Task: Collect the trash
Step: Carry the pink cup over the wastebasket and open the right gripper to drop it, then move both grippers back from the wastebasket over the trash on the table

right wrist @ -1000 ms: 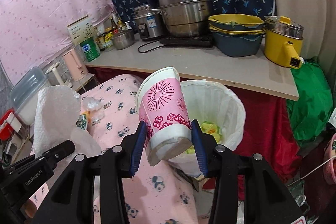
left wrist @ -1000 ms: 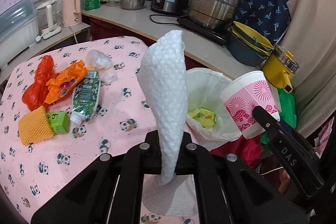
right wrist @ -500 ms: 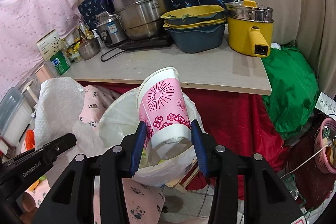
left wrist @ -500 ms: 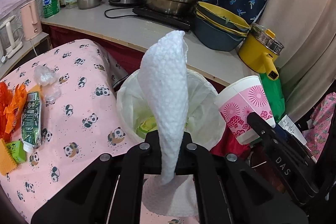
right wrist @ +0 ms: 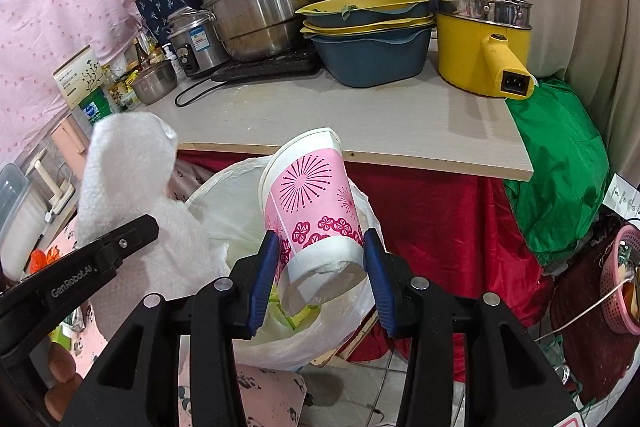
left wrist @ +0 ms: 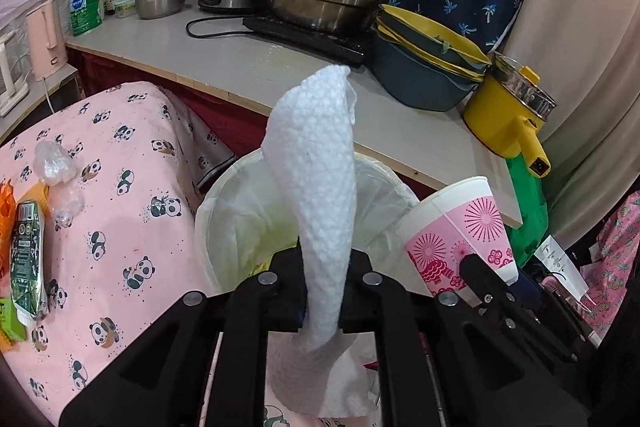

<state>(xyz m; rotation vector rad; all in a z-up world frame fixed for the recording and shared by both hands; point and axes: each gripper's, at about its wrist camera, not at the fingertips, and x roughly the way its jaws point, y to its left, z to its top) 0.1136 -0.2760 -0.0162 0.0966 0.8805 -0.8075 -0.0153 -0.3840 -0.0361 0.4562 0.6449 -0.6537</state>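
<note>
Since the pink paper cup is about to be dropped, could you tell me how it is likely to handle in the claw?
The paper cup probably dents easily: its base rim already looks crumpled between the right claw's blue pads. It seems light and empty. Held tilted over the lined bin, it should fall in readily.
</note>
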